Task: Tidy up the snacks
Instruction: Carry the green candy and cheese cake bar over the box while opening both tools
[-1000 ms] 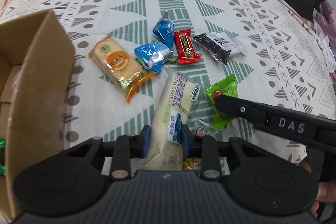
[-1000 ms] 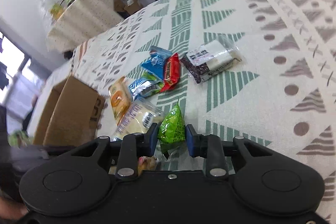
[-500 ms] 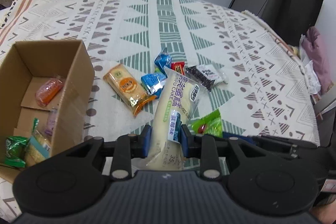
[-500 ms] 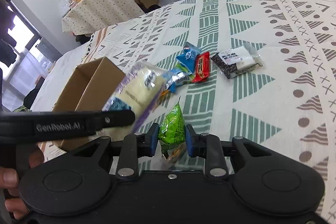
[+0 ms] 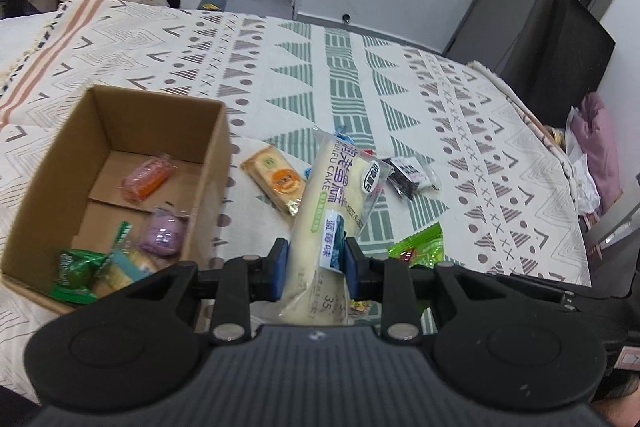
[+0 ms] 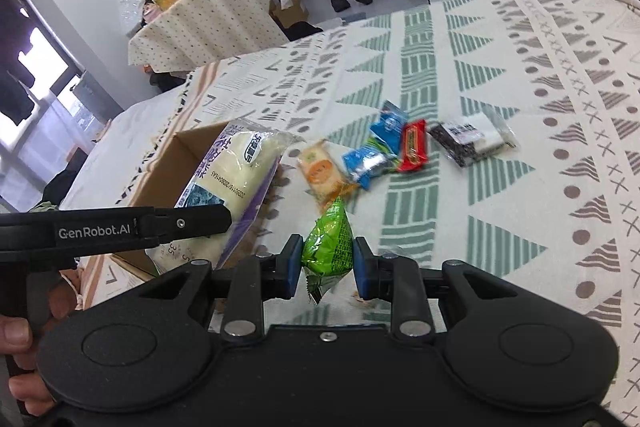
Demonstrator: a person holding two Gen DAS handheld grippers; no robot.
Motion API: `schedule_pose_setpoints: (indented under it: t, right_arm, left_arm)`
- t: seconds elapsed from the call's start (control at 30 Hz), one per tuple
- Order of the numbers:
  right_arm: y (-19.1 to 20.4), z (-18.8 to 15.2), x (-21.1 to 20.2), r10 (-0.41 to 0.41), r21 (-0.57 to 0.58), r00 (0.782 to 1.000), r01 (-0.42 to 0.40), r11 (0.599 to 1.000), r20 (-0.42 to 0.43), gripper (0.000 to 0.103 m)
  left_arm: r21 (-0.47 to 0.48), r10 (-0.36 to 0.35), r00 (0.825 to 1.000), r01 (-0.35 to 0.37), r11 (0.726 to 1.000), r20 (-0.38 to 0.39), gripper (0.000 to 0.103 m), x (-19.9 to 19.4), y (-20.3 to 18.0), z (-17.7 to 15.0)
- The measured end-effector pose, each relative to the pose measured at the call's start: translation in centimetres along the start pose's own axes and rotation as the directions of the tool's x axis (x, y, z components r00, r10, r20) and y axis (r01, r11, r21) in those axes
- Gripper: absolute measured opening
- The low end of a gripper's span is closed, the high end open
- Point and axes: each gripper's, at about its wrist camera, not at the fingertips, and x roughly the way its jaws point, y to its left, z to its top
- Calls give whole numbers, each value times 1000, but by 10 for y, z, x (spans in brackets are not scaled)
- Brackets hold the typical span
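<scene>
A patterned tablecloth [image 5: 360, 75] fills both views. At the left of the left wrist view a cardboard box [image 5: 208, 163] stands open with a few packets already inside. The left gripper [image 5: 313, 265] is clamped on a long cake packet [image 5: 334, 195], held up at lower centre, just right of the box. The right gripper [image 6: 326, 264] pinches a small green packet [image 6: 328, 247] at lower centre of its own view. Five snacks lie loose on the cloth: a cracker pack [image 6: 320, 169], two blue packets [image 6: 368, 159], a red bar [image 6: 413, 146] and a dark packet [image 6: 472, 139]. The step looks like carrying both packets to the box; next, each must come over the opening before the fingers let go.
</scene>
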Motion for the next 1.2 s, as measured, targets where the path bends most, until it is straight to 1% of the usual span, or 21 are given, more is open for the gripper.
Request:
schedule_pose_setpoints:
  t: [0.17, 0.3, 0.43, 0.77, 0.97, 1.2]
  right_arm:
    - [21, 7, -6, -3, -42, 1000, 3, 999, 16, 27]
    - [36, 14, -10, -18, -67, 999, 20, 998, 36, 27]
    - [48, 21, -10, -25, -92, 999, 29, 995, 45, 26]
    - [71, 37, 0, -1, -70, 998, 6, 998, 65, 26]
    - [88, 43, 16, 18, -60, 998, -14, 998, 65, 26]
    - [109, 46, 36, 35, -67, 998, -32, 997, 43, 26]
  left_arm:
    - [-29, 14, 999, -13, 999, 34, 28, -17, 16, 2]
    - [-70, 26, 998, -23, 997, 50, 28, -28, 32, 4]
    - [-80, 50, 996, -44, 996, 74, 28, -39, 45, 8]
    - [-147, 87, 990, -70, 987, 111, 28, -53, 83, 15]
    - [-202, 123, 986, -98, 974, 114, 28, -53, 108, 17]
    - [-255, 146, 985, -119, 960, 88, 28, -43, 136, 19]
